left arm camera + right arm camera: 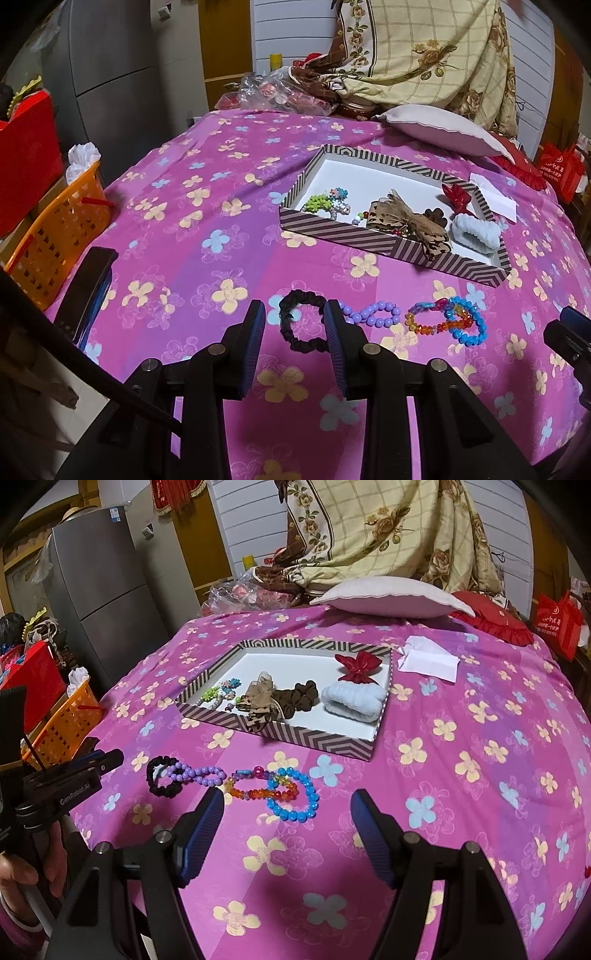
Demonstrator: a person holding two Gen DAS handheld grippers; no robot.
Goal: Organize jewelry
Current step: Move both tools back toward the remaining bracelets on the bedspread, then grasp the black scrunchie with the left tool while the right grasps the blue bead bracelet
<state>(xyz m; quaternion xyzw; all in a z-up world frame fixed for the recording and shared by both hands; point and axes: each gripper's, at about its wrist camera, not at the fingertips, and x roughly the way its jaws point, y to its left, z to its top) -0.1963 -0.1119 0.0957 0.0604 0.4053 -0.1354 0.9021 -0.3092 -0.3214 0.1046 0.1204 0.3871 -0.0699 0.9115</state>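
Your left gripper (294, 325), jaws released, frames the black scrunchie (300, 325): probably soft, light; pinch its near band.

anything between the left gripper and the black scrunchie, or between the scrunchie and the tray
Nothing visible. The left gripper is open right over the black scrunchie. Only bare bedspread lies between the scrunchie and the tray; the purple beads sit to the side.
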